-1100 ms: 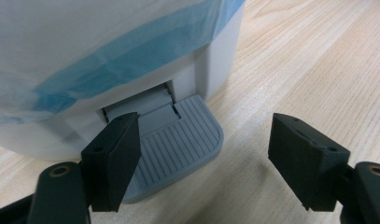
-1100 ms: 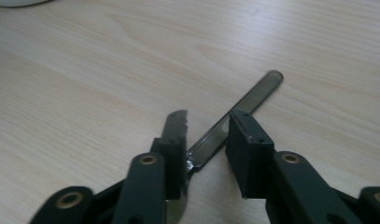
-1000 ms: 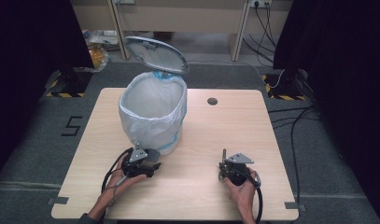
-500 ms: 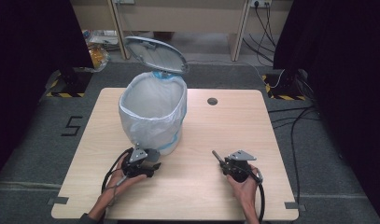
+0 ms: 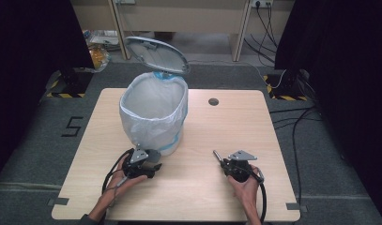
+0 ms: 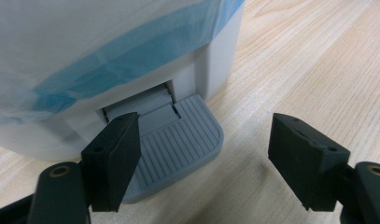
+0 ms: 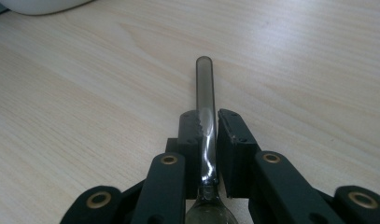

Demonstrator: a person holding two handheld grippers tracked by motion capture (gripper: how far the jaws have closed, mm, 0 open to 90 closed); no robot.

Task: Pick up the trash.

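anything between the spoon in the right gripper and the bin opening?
Nothing visible. The lid is up, the bin mouth is open, and only bare table lies between it and the spoon clamped in the right gripper. The left gripper sits at the pedal.

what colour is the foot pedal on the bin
Grey, with fine ridges; the ribbed plastic foot pedal shows best in the left gripper view.

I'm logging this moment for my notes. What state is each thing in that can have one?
Pedal bin: upright on the table, lined with a white bag.
Bin lid: raised open.
Foot pedal: between the open jaws of the left hand-held gripper; whether it is pressed down I cannot tell.
Spoon: clamped by its handle in the shut right hand-held gripper, handle pointing forward above the table.
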